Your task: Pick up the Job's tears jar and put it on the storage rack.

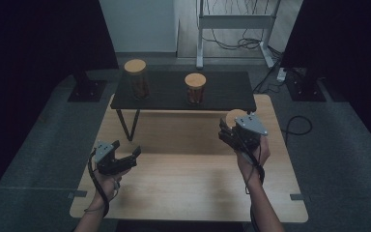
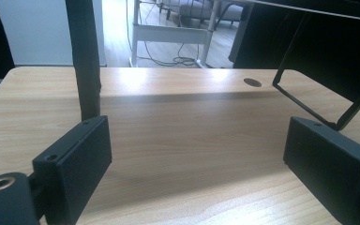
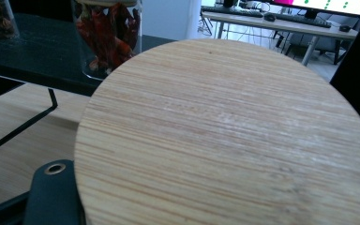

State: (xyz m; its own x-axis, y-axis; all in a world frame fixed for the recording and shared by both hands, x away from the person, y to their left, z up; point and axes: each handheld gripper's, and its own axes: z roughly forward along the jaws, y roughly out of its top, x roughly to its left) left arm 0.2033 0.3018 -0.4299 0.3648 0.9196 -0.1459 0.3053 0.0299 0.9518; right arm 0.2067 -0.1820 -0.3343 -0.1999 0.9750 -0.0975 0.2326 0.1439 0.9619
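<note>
A light wooden table stands on grey carpet, with a low black shelf on thin metal legs across its far edge. Beyond the shelf are a white wall, a pale metal desk frame and loose cables; dark curtains flank both sides.

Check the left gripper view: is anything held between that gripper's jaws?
No. The left gripper has its jaws standing wide apart, with bare wooden table showing between them.
</note>
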